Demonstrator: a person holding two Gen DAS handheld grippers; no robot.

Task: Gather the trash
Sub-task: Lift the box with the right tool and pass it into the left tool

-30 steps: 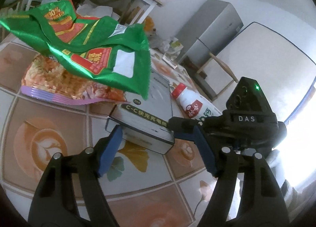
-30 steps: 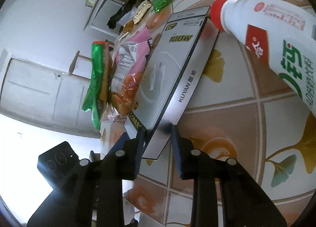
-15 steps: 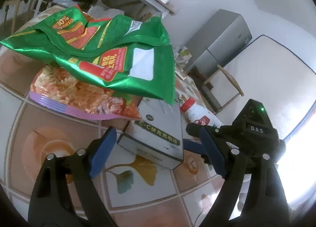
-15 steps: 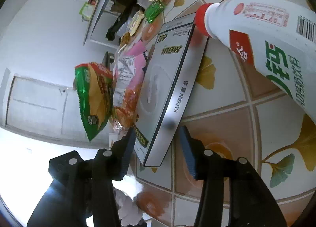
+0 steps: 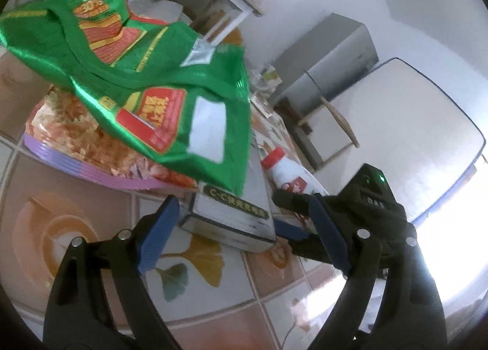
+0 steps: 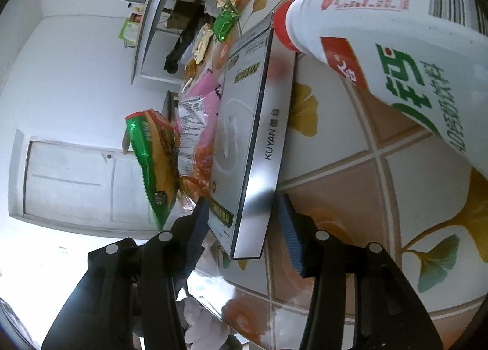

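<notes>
grey box [image 6: 259, 148] flat on tiled table [image 6: 350, 197], near corner between pads | right gripper [image 6: 244, 222] just opened – half-wide, not clamping | left gripper [image 5: 241, 234] wide, empty, box at 12 o'clock – likely regrip

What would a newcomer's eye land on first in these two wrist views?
Probably the crumpled green snack bag, filling the upper left of the left wrist view on top of an orange-and-pink packet. Next, the white bottle with a red cap, lying large across the upper right of the right wrist view. Between them lies a silver box, its near corner between the open jaws of the right gripper.
</notes>
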